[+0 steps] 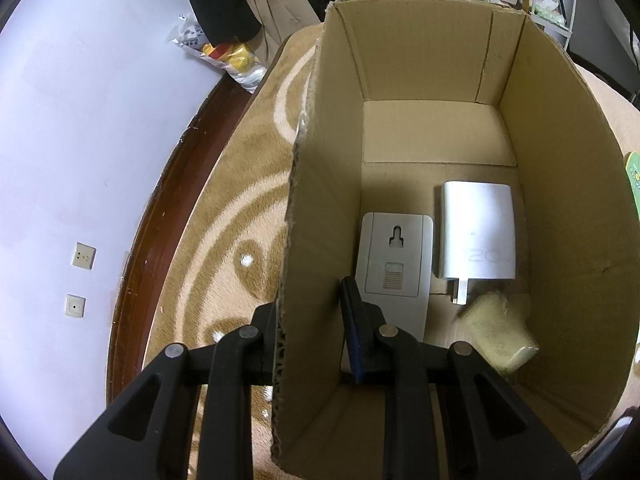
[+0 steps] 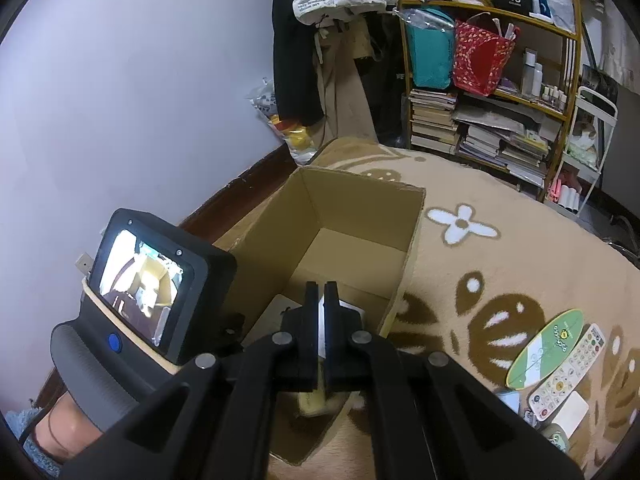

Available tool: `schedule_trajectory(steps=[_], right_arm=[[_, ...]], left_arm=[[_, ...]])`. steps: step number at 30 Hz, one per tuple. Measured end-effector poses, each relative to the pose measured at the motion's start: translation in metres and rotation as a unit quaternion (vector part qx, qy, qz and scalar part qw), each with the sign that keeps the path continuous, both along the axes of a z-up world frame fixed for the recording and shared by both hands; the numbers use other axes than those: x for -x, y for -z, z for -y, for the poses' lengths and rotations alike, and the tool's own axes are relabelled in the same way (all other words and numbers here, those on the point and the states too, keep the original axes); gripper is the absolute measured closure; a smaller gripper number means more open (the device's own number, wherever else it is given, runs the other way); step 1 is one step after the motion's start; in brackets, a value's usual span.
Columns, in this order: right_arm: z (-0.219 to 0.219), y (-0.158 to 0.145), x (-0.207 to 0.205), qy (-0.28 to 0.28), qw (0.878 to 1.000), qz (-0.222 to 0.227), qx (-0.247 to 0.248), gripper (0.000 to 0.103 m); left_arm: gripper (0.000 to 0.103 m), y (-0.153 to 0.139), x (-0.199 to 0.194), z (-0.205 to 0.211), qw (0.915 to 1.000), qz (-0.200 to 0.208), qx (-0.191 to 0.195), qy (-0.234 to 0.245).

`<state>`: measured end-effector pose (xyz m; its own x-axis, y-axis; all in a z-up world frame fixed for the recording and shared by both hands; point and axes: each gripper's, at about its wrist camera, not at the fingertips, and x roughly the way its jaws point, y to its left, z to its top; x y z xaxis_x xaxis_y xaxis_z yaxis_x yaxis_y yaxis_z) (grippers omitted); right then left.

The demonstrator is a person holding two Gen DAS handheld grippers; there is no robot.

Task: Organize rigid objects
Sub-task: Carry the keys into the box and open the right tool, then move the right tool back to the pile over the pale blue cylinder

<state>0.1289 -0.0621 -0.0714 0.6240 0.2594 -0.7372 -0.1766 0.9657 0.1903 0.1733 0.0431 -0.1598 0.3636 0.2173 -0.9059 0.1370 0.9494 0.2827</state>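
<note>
Three items lie in the box [image 1: 560, 208] so far: a grey plate [image 1: 396, 256] with a keyhole slot, a silver charger [image 1: 478, 232] just beside it, and a yellowish block [image 1: 500, 336] near the charger's prongs, all on the cardboard floor. Out on the blanket [image 2: 500, 264], to my right, I count at least three more waiting: one green oval card [image 2: 546, 348], one remote [image 2: 568, 372] touching it, one white pad [image 2: 570, 414] just below; smaller bits at the frame edge are too cut off to count. My estimate: roughly half done. My left gripper [image 1: 312, 320] straddles the box's left wall, one finger outside and one inside; the jaws stand moderately wide with a visible gap on the inner side, so I judge the wall not pinched. My right gripper [image 2: 321, 296] hangs over the box's near end, jaws drawn nearly together with only a thin slit, apparently holding nothing. One box, two grippers in play.
</note>
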Motion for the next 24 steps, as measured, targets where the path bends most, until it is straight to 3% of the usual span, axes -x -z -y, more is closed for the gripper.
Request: schedule_trajectory(steps=[3,7,14,18,24], right_arm=[[0.007,-0.002,0.0,0.011,1.0,0.001,0.002,0.092],[0.022,-0.004,0.0,0.037,0.999,-0.004,0.022,0.064],[0.063,0.001,-0.001,0.094,0.994,-0.045,0.037,0.038],[0.088,0.009,0.001,0.114,0.991,-0.07,0.022,0.013],[0.113,0.029,0.0,0.142,0.984,-0.11,0.006,0.004]], left_arm=[[0.08,0.0,0.0,0.0,1.0,0.0,-0.001,0.001],[0.08,0.001,-0.001,-0.001,1.0,-0.001,-0.001,0.001],[0.08,0.003,-0.002,-0.003,1.0,-0.002,0.003,-0.002],[0.08,0.004,-0.002,-0.004,1.0,-0.002,0.005,-0.003],[0.079,0.003,-0.003,-0.004,1.0,-0.002,0.005,-0.004]])
